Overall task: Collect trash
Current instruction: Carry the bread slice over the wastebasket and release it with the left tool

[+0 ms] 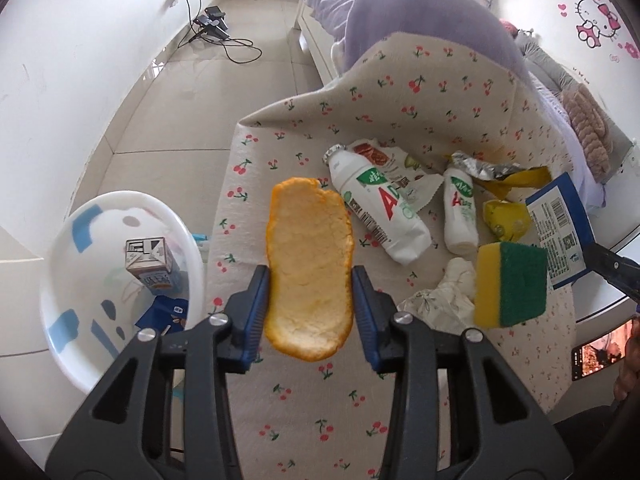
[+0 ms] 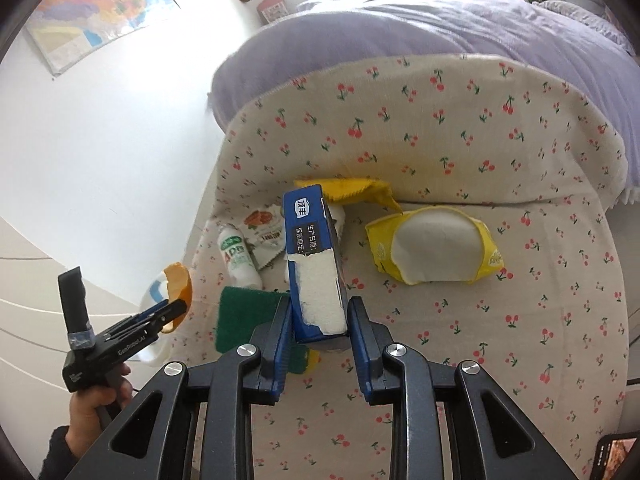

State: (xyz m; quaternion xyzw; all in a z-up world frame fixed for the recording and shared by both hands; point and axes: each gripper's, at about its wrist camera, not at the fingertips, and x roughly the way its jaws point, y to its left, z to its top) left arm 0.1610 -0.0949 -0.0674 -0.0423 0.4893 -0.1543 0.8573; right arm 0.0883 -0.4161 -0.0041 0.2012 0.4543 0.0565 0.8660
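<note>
At lower centre of each wrist view, the left tongs [image 1: 310,300] clamp an orange peel [image 1: 309,268] and the right tongs [image 2: 318,340] grip a torn blue carton [image 2: 316,264], so the carry step looks underway, next calling for release over the white bin [image 1: 80,340] at lower left.

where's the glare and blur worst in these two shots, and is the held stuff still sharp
Left wrist view: window glare washes out the top centre, edges bend from the fisheye, but the orange peel in the left tongs is sharp. Right wrist view: the left wall is blown out white; the blue box in the right tongs stays crisp.
</note>
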